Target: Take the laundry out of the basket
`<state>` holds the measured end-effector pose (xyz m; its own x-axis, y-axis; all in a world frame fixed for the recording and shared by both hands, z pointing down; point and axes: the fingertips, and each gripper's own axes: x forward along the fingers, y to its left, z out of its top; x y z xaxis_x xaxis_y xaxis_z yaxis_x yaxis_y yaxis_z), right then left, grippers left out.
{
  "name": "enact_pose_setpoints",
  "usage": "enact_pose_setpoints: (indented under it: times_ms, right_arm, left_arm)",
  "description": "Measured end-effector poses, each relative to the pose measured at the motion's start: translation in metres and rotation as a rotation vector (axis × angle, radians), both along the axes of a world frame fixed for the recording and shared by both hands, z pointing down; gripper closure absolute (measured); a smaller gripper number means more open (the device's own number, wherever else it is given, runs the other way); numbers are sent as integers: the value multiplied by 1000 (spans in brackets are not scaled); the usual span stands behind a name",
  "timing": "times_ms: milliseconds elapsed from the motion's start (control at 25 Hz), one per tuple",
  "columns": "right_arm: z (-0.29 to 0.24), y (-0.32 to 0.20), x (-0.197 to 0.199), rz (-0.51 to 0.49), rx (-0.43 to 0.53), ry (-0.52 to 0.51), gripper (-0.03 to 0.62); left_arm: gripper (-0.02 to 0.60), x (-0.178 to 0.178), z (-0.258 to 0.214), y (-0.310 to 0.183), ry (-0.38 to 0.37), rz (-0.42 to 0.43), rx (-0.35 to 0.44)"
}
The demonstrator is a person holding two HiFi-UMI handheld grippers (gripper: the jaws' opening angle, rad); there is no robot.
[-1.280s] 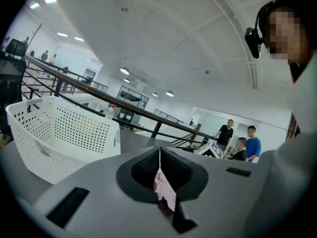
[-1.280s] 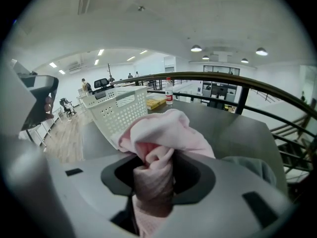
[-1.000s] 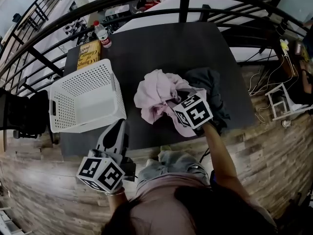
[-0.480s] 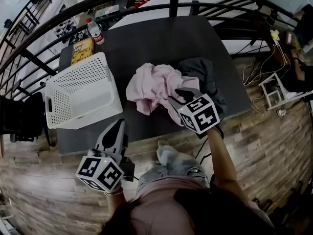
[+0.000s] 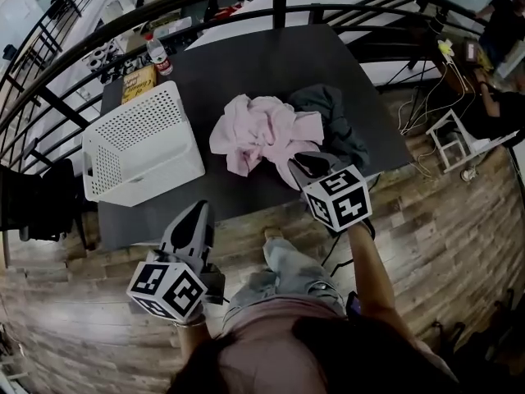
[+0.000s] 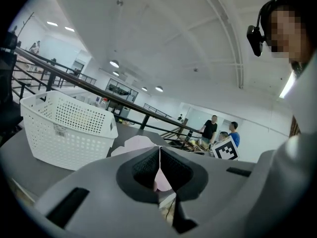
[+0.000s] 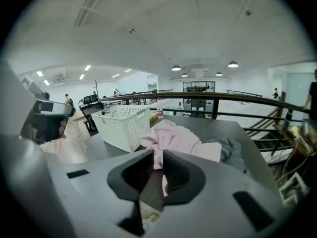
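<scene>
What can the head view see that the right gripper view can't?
Only the head view shows the yellow book and the person's jeans. Only the right gripper view shows the ceiling lights and, close up, the right gripper, whose jaws have just been closing to a narrow gap with nothing between them. Both show the white basket, the pink garment, the grey garment and the bottle.

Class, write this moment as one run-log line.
basket empty | pink garment, grey garment on table | left gripper shut, empty | right gripper fingers just closing, nothing between
</scene>
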<state>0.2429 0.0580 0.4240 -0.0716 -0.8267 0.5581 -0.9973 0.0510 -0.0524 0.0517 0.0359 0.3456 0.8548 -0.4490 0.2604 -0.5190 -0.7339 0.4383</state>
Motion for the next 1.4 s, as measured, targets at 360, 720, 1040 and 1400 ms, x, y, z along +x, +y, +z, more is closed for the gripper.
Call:
enact_pose_setpoints:
  times_ms: [360,720,1040,1400]
  right_arm:
    - [-25,47,-23,31,40,28,556]
    - [-35,101,-48,65,47,79,569]
    - [-53,155,-68,101,72,118,574]
    - [-39,184,-61,162,30,129,577]
  left_arm:
    - [583,-12,-14,41,17,45,24]
    - [583,-37,-22,85,45,62,36]
    - [583,-53,-18,115,70,46,29]
    - [583,-54,-15,128,92,17,30]
